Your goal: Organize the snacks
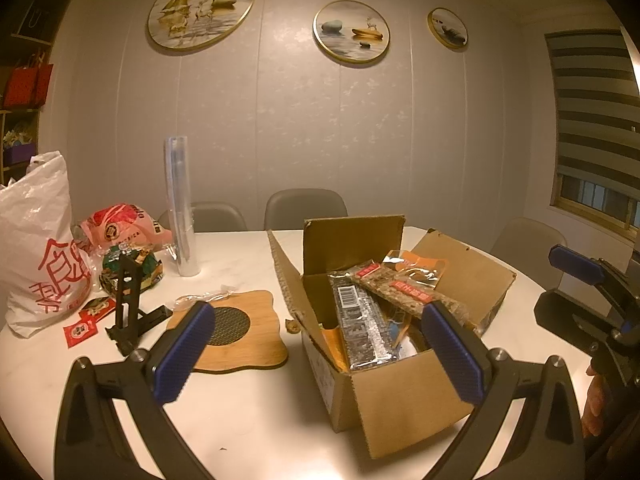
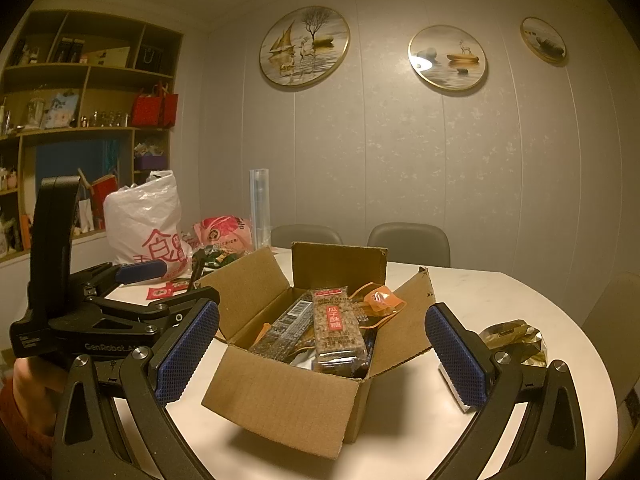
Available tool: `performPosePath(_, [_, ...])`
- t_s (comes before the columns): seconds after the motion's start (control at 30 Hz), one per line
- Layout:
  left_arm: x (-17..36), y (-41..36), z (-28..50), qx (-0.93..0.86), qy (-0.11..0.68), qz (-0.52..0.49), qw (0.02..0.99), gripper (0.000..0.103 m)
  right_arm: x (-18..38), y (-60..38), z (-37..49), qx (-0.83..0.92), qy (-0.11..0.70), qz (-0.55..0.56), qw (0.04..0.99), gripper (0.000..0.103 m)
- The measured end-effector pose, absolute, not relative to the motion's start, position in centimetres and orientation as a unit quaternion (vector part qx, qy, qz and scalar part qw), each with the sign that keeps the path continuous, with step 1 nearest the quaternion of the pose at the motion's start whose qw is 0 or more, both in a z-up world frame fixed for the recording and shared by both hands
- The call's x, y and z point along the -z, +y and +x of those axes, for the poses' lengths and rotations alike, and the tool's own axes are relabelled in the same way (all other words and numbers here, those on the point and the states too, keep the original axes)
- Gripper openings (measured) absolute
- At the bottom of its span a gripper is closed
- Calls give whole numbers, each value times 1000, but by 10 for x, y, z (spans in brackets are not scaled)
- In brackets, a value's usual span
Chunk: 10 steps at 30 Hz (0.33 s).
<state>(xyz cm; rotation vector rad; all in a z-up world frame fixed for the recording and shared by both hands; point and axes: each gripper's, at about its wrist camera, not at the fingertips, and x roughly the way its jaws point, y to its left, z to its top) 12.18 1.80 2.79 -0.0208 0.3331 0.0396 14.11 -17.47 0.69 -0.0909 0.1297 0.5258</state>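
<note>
Mostly done: cardboard box (image 2: 280, 396) between right gripper (image 2: 320, 354) fingers already holds snack packs (image 2: 338, 330). Both grippers spread, empty. Left gripper (image 1: 316, 350): more snacks (image 1: 120, 232) beyond left finger.

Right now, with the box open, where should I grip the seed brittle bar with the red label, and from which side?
Take the seed brittle bar by its two long edges near the raised end, coming from above with the right hand-held gripper. It lies on top of the other packs in the cardboard box, tilted, so its upper part is free. The open jaws look wide enough.
</note>
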Motion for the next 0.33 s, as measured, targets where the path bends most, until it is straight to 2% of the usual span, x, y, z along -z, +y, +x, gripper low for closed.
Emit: performPosePath(0.33, [-29,18,122,-16,165,-11,986,102,-7,-175,141,-259,64,-44,963,103])
